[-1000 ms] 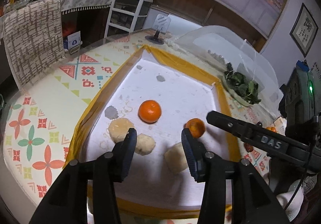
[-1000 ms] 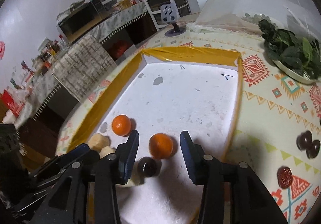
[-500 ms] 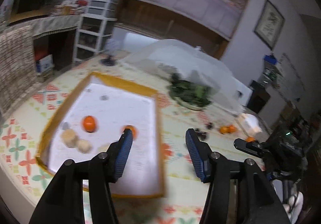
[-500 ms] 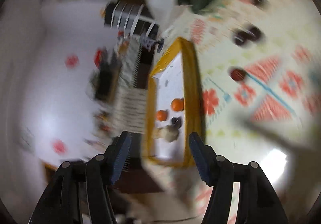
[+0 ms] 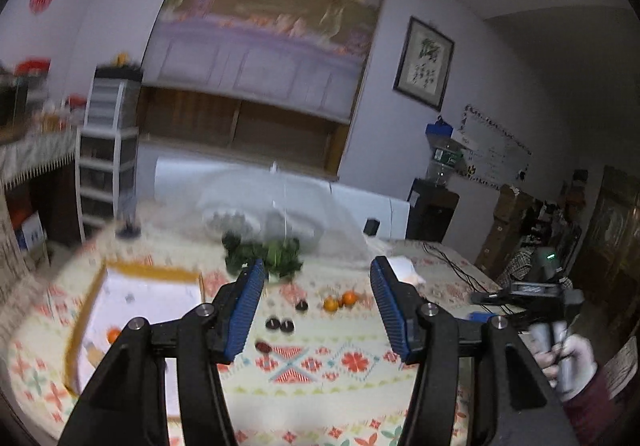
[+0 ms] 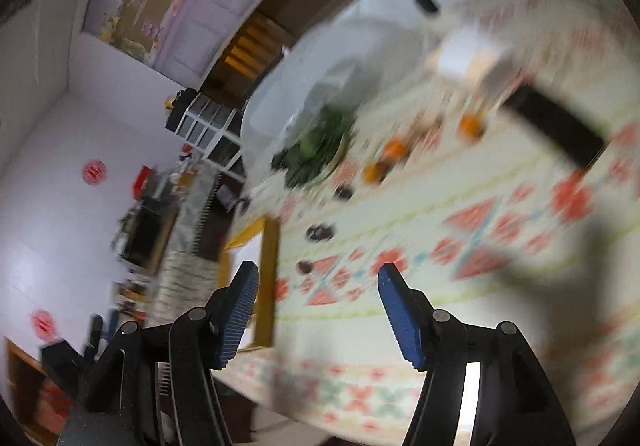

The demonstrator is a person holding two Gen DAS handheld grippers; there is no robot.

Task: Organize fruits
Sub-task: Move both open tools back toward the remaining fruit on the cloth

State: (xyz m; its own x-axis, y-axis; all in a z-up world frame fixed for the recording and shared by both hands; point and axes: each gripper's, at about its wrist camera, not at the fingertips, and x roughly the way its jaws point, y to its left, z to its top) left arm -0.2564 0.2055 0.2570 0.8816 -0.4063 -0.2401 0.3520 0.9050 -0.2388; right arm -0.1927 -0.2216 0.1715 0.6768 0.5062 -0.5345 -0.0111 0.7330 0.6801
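My left gripper hangs open and empty high above the patterned tablecloth. Past its fingers lie two oranges, a pair of dark round fruits, another dark one and a reddish one. The yellow-rimmed white tray at the left holds an orange. At the right a gloved hand holds my right gripper. The right wrist view is rolled and blurred. There my right gripper is opening with nothing between its fingers, near the tray's rim. Oranges and dark fruits lie beyond it.
A plate of leafy greens sits under a clear mesh food cover behind the fruits. A white drawer unit stands at the back left. Cables and a white box lie at the table's far right.
Both grippers have lifted away from the tray and swung to the right, with wider jaws. The orange that lay between the right fingers stays in the tray. The right view has rolled.
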